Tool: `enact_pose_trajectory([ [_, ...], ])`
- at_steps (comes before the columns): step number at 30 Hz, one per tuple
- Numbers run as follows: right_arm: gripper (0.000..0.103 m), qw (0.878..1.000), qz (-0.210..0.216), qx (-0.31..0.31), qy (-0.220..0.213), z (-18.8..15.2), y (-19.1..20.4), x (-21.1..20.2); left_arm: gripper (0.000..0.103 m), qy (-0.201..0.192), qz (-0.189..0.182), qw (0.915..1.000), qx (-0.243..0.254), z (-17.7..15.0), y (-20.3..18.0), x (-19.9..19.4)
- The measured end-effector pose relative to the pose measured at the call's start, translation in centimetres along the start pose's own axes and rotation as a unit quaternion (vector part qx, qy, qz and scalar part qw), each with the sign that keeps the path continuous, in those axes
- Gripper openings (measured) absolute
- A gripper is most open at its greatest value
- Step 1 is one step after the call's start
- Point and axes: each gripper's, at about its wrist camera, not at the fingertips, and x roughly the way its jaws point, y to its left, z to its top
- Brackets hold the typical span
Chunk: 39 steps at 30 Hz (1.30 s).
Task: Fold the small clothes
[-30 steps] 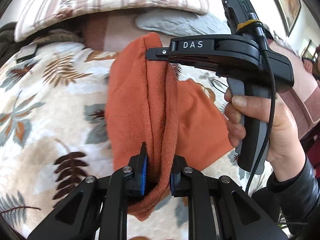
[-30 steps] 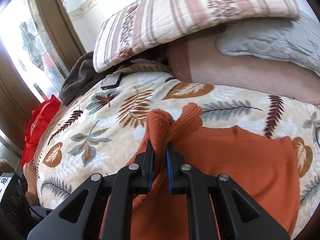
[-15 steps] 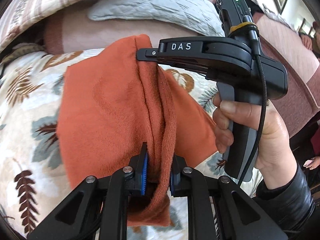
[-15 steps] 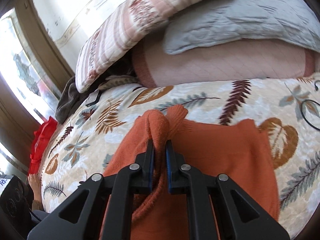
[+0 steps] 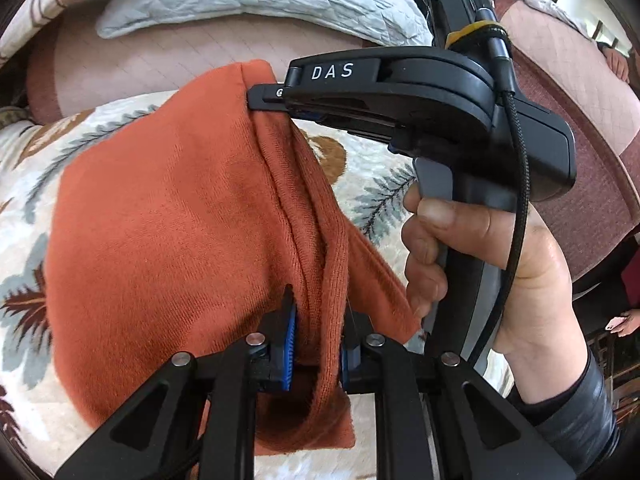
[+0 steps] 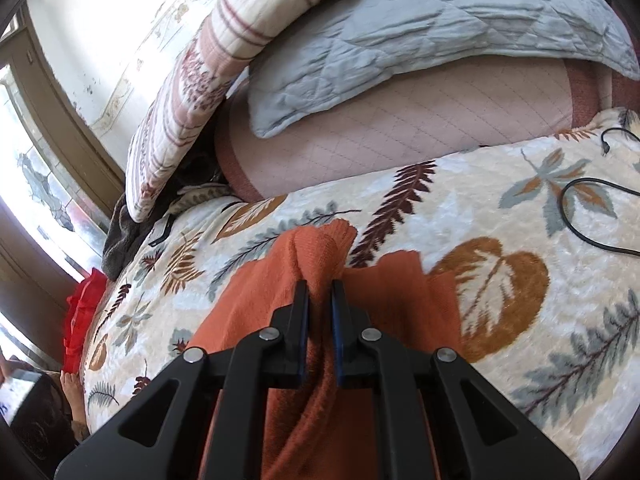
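An orange knit garment is held lifted over a leaf-print blanket on a bed. The left gripper is clamped narrow on a bunched fold at the near edge; the right gripper is pinched nearly closed on another bunched edge. The right hand is seen on its handle. A black cable lies on the blanket, grey quilt behind.

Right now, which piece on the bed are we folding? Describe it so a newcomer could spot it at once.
Look at the bed's leaf-print blanket, below the grey quilt and striped pillow. The orange garment lies draped there, pinched at one edge by the left tool and the right tool. It is the only plain orange cloth; the red fabric sits off at the bed's edge.
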Motion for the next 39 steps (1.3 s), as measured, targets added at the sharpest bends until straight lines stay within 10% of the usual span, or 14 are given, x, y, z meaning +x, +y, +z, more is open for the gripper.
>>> enact_pose_trajectory([
  [31, 0.012, 0.997, -0.018, 0.050, 0.061, -1.9, -7.9, 4.6, 0.017, 0.030, -0.003, 0.9995, -0.003, 0.5, -2.1, 6.7],
  [36, 0.053, 0.996, -0.057, 0.046, 0.050, -2.1, -7.8, 3.3, 0.020, -0.004, -0.011, 0.9999, 0.002, -0.3, -1.7, 2.7],
  [39, 0.053, 0.996, -0.064, 0.053, 0.043, -2.1, -8.1, 1.8, 0.022, -0.024, 0.000, 0.9996, 0.013, -1.5, -1.3, -0.3],
])
